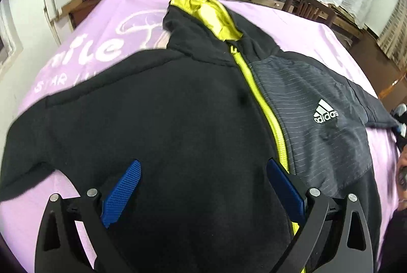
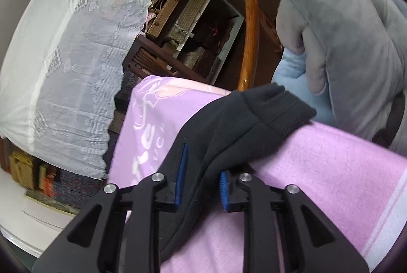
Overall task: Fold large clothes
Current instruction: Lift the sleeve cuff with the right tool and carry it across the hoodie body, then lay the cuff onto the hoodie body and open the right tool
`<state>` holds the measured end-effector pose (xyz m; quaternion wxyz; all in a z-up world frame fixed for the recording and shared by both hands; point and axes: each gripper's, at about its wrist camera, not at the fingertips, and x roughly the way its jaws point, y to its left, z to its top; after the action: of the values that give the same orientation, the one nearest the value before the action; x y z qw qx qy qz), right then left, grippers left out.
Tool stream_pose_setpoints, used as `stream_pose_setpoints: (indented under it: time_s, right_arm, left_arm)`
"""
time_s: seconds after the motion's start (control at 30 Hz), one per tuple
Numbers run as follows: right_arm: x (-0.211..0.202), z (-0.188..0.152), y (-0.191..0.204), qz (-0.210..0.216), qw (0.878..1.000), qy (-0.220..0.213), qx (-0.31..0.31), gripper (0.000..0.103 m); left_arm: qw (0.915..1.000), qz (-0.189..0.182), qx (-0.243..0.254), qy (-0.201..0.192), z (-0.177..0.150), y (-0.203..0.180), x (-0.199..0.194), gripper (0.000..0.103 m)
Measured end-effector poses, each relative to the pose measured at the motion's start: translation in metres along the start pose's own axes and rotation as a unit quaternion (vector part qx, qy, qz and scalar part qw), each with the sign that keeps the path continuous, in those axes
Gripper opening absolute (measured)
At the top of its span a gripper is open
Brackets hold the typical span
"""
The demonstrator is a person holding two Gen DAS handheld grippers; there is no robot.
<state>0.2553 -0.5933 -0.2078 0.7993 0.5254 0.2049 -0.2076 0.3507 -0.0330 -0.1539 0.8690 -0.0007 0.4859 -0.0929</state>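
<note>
Hand-held gripper, right (image 2: 202,179), clamps the soft hoodie (image 1: 178,120) sleeve (image 2: 244,120); left (image 1: 203,184) gapes empty above hoodie chest; floppy, grip seams.

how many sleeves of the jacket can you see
2. One black sleeve runs out to the left in the left wrist view; the other, grey-paneled sleeve reaches right toward the blanket's edge, and the right wrist view shows its cuff.

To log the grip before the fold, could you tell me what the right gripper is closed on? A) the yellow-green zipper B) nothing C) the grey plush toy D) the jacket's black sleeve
D: in the right wrist view, the right gripper has its blue fingers pinching the jacket's black sleeve.
</note>
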Motion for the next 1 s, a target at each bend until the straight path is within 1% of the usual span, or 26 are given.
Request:
stream_pose_setpoints:
  time_s: [0.07,0.13,0.2,0.3,0.33,0.4,0.47,0.53,0.57,0.6,0.63,0.67,0.7,0.73,0.77,0.8,0.83,0.87,0.9,0.93,0.97,1.0]
  right_arm:
    - [0.003,0.0,0.0,-0.007,1.0,-0.002,-0.007,0.007]
    - [0.002,0.0,0.003,0.004,1.0,-0.001,-0.015,0.007]
    - [-0.002,-0.003,0.013,0.019,0.999,-0.002,-0.038,0.006]
    - [-0.011,-0.016,0.043,0.043,0.994,-0.004,-0.102,0.006]
    - [-0.015,-0.025,0.058,0.057,0.99,-0.002,-0.128,0.006]
    - [-0.019,-0.039,0.076,0.081,0.984,0.01,-0.158,0.006]
    - [-0.024,-0.059,0.098,0.109,0.976,0.03,-0.188,0.006]
    - [-0.026,-0.086,0.123,0.134,0.961,0.056,-0.234,0.006]
    - [-0.026,-0.101,0.136,0.14,0.952,0.067,-0.263,0.007]
    - [-0.025,-0.121,0.15,0.146,0.939,0.083,-0.299,0.008]
    - [-0.022,-0.133,0.16,0.149,0.931,0.097,-0.319,0.009]
    - [-0.017,-0.15,0.168,0.15,0.92,0.12,-0.343,0.01]
    - [-0.009,-0.168,0.174,0.145,0.907,0.149,-0.367,0.015]
    - [0.004,-0.19,0.178,0.125,0.887,0.193,-0.4,0.021]
    - [0.013,-0.203,0.177,0.109,0.877,0.216,-0.415,0.035]
    - [0.022,-0.216,0.176,0.089,0.865,0.243,-0.43,0.046]
    - [0.029,-0.225,0.174,0.07,0.855,0.26,-0.443,0.046]
    - [0.027,-0.224,0.174,0.07,0.853,0.261,-0.446,0.047]
    - [0.023,-0.218,0.175,0.078,0.856,0.266,-0.437,0.054]
    - [0.019,-0.209,0.174,0.09,0.862,0.273,-0.417,0.059]
    - [0.014,-0.197,0.172,0.114,0.872,0.281,-0.385,0.068]
    - [0.007,-0.184,0.168,0.142,0.881,0.288,-0.347,0.074]
  left_arm:
    - [0.9999,-0.005,-0.011,0.006,0.001,0.004,0.002,0.099]
    - [0.9997,-0.011,-0.021,0.005,0.001,0.008,0.001,0.099]
    - [0.9996,-0.01,-0.026,0.0,0.002,0.01,-0.001,0.099]
    - [0.9995,-0.005,-0.03,-0.009,0.004,0.013,-0.005,0.099]
    - [0.9994,-0.004,-0.032,-0.012,0.005,0.015,-0.006,0.099]
    - [0.9992,-0.003,-0.037,-0.016,0.006,0.017,-0.009,0.099]
    - [0.999,-0.002,-0.041,-0.016,0.006,0.02,-0.01,0.099]
    - [0.9988,-0.005,-0.047,-0.014,0.007,0.021,-0.009,0.099]
    - [0.9988,-0.004,-0.048,-0.013,0.007,0.022,-0.008,0.099]
    - [0.9989,-0.003,-0.047,-0.011,0.007,0.022,-0.006,0.099]
    - [0.9989,-0.002,-0.045,-0.01,0.007,0.021,-0.005,0.099]
    - [0.999,0.0,-0.043,-0.009,0.007,0.02,-0.005,0.099]
    - [0.9992,0.001,-0.04,-0.008,0.007,0.018,-0.004,0.099]
    - [0.9993,0.003,-0.036,-0.008,0.006,0.017,-0.003,0.099]
    - [0.9994,0.003,-0.034,-0.008,0.006,0.017,-0.003,0.099]
    - [0.9995,0.004,-0.03,-0.008,0.006,0.015,-0.003,0.099]
    - [0.9996,0.004,-0.028,-0.008,0.005,0.014,-0.003,0.099]
    - [0.9996,0.003,-0.026,-0.008,0.005,0.014,-0.003,0.099]
    - [0.9997,0.002,-0.024,-0.008,0.005,0.013,-0.003,0.099]
    - [0.9997,0.003,-0.023,-0.009,0.005,0.013,-0.003,0.099]
    - [0.9997,0.004,-0.021,-0.01,0.004,0.012,-0.003,0.099]
    - [0.9997,0.006,-0.019,-0.011,0.004,0.011,-0.003,0.099]
